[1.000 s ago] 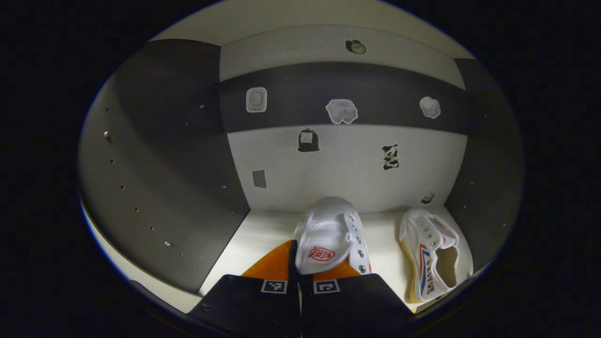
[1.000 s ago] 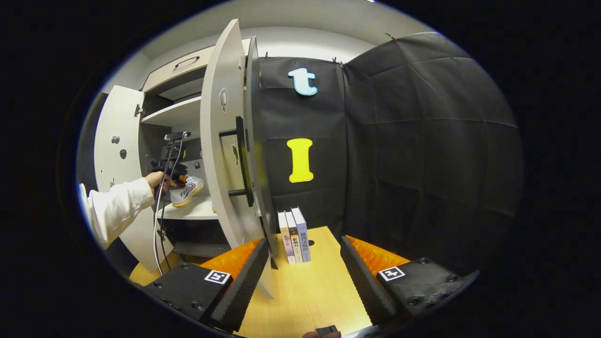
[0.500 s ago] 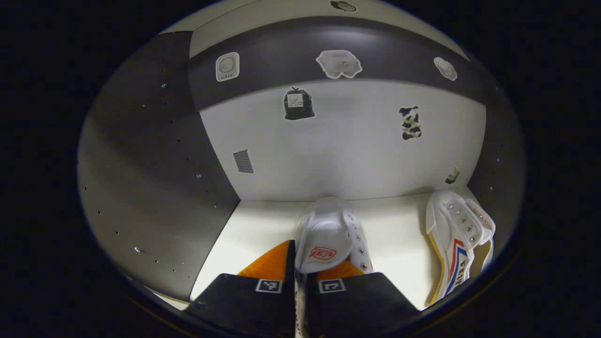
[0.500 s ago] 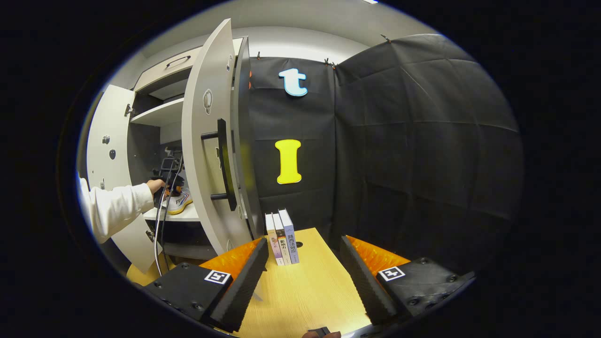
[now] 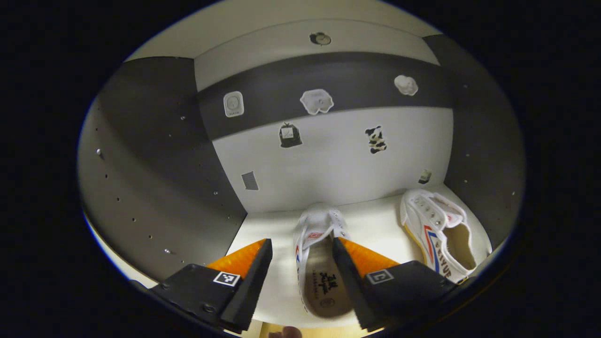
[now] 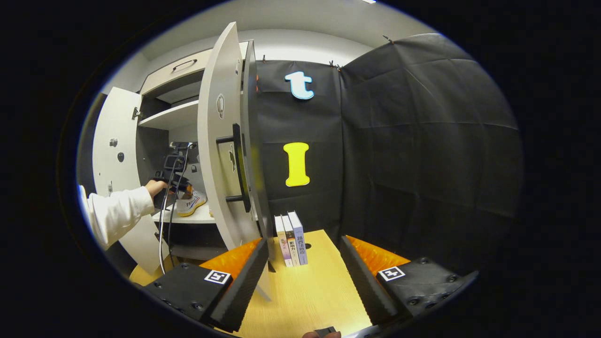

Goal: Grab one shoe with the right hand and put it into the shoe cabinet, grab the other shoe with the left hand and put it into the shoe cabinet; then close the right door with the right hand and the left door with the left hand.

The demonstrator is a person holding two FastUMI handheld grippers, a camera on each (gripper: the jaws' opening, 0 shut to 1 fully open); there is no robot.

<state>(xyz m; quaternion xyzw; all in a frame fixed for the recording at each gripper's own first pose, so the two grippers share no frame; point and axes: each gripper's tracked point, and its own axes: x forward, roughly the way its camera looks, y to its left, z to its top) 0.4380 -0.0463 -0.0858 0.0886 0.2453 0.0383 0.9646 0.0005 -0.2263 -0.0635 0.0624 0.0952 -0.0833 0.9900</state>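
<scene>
Left gripper (image 5: 300, 277): jaws spread wide, holding nothing, one finger either side of the near shoe.
Near shoe (image 5: 319, 263): white canvas sneaker sitting on the cabinet shelf (image 5: 267, 230), toe toward the back wall, heel opening facing the camera.
Other shoe (image 5: 439, 234): same kind, off to the right on that shelf, near the side wall, well apart from the first one.
Right gripper (image 6: 303, 277): also gaping, nothing in it, hovering over the wooden table (image 6: 305, 291) near some upright books (image 6: 291, 238).
Right door (image 6: 220, 141): swung open, bar handle (image 6: 237, 166) on its outer face.
Left door (image 6: 115, 155): open too; a sleeve (image 6: 112, 213) reaches past it.
Handling guess: shoes look light with soft, floppy canvas uppers and a stiffer rubber sole, so pinching the heel collar or tongue should do fine, nothing fragile.
Where things stand: looks like both shoes are in, doors are next.
</scene>
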